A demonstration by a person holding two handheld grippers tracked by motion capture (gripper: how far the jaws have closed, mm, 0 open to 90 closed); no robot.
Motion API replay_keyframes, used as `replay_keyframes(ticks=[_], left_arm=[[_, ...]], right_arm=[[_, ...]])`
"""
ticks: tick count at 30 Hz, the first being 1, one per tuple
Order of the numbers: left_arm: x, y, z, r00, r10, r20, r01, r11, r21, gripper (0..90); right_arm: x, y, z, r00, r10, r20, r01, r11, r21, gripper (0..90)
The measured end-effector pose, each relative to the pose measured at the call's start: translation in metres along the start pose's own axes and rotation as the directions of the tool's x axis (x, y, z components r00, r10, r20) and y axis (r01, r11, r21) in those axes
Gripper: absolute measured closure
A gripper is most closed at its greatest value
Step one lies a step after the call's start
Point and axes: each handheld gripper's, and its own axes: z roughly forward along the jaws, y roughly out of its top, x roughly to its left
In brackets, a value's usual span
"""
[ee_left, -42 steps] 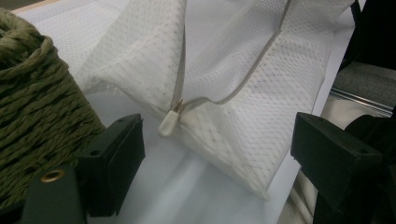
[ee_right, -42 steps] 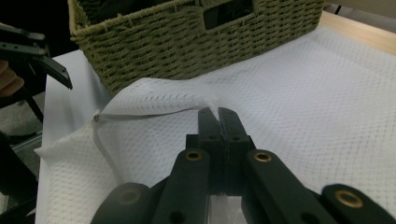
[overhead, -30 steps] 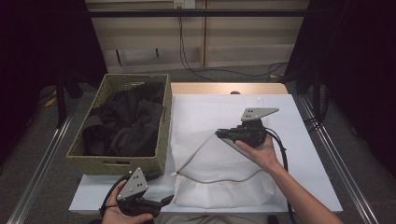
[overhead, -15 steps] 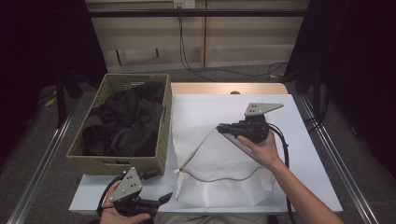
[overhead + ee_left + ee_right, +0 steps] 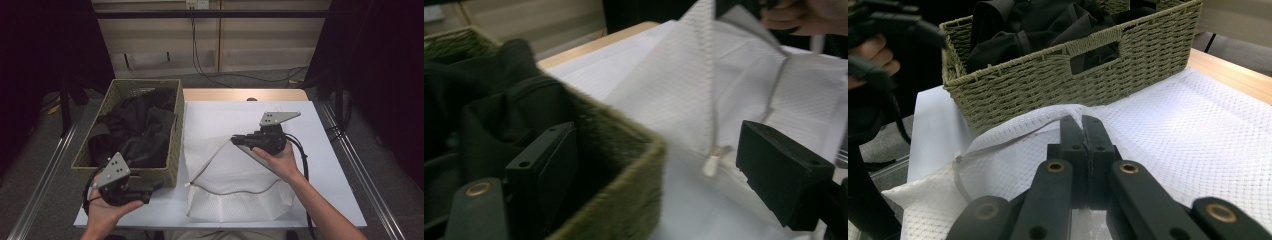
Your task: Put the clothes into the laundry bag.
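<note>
The bench (image 5: pixel 330 150) carries a woven basket (image 5: pixel 175 150) at its left, packed with dark clothes (image 5: pixel 135 135), and just beside it a white mesh laundry bag (image 5: pixel 235 200) lying flat with its zipped mouth partly drawn open. The right hand-held gripper (image 5: pixel 236 140) has its jaws pressed together on the upper edge of the bag's opening and lifts that edge into a peak above the bench, so the mouth gapes toward the basket. The left hand-held gripper (image 5: pixel 152 187) stands spread and empty at the basket's near corner, one jaw over the clothes and the other outside the rim (seen from its own camera). Risks, as judged: the pinch on the thin mesh is narrow, so a tug could pull the edge free and let the mouth fall shut; the left jaws straddling the rim could catch the wicker instead of cloth on closing; a dragged garment could snag the zip pull (image 5: pixel 711 162) or push the bag along the bench. Hard to make out: how many garments the basket holds, the bag's interior, and its near edge, which hangs past the bench front.
</note>
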Motion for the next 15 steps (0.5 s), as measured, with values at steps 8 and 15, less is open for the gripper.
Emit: replay_keyframes(ticks=[8,15], left_arm=[[0.040,0.015,0.009,0.9992,-0.012,-0.038,0.014,0.9985,0.054,16.2],[0.062,0.028,0.024,0.9967,-0.022,-0.079,0.033,0.9891,0.144,11.8]], right_arm=[[-0.001,-0.001,0.002,1.0000,0.001,0.008,-0.001,0.9999,0.017,89.3],[-0.002,-0.001,0.003,0.9999,0.001,0.013,-0.001,0.9997,0.024,89.3]])
